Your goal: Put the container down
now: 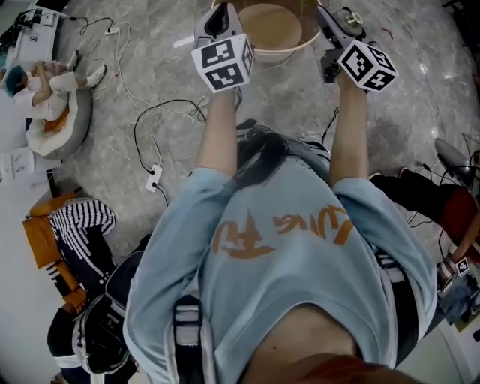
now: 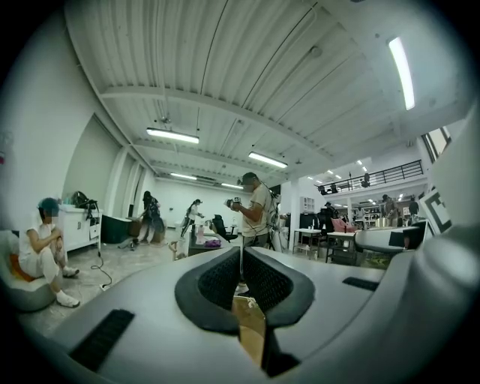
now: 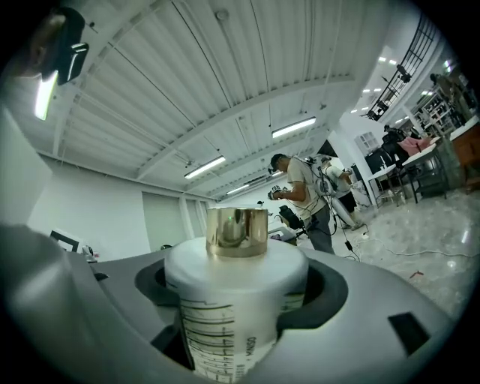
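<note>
Both my arms reach forward over the marble floor. In the head view a round beige bowl (image 1: 271, 30) with a pale rim hangs between the two grippers. My left gripper (image 1: 219, 21) is at its left rim. In the left gripper view the left gripper (image 2: 241, 264) is shut, with a thin tan edge (image 2: 250, 328) pinched low between the jaws. It looks like the bowl's wall. My right gripper (image 1: 334, 34) is by the bowl's right rim. In its own view the right gripper (image 3: 236, 279) is shut on a white container (image 3: 229, 315) with a gold cap (image 3: 237, 232) and printed measure lines.
Cables and a power strip (image 1: 154, 177) trail over the floor to the left. A person sits on a grey beanbag (image 1: 56, 124) at far left. Striped clothing (image 1: 82, 219) and a dark bag (image 1: 105, 330) lie at lower left. Another person (image 2: 256, 210) stands ahead among desks.
</note>
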`<state>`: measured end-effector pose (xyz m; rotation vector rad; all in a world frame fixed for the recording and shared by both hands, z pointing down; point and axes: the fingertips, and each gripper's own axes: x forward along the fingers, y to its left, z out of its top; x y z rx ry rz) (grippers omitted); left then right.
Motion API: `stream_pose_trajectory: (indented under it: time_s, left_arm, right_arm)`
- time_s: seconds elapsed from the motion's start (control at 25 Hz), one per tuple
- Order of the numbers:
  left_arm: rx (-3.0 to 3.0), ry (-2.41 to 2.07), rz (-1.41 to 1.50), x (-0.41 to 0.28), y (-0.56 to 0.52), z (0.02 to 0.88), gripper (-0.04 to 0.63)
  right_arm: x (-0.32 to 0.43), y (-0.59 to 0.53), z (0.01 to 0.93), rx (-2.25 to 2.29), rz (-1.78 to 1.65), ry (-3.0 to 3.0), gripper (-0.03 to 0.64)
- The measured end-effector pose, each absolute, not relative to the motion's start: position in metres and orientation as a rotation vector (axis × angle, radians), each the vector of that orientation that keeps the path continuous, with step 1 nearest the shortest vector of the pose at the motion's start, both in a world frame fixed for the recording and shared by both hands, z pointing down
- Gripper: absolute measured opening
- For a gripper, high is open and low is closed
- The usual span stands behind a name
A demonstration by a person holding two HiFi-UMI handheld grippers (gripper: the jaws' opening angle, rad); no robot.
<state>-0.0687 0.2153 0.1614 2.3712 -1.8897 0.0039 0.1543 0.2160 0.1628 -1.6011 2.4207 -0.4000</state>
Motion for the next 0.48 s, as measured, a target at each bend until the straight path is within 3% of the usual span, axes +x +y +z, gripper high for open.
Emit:
stream_pose_trajectory:
  time_s: [0.48]
  left_arm:
    - [2.222,-1.974,0.004,-0.115,0.176,0.209,0.035]
  right_arm:
    - [0.133,0.17,0.209,-1.563,-0.465,2.483,0.36]
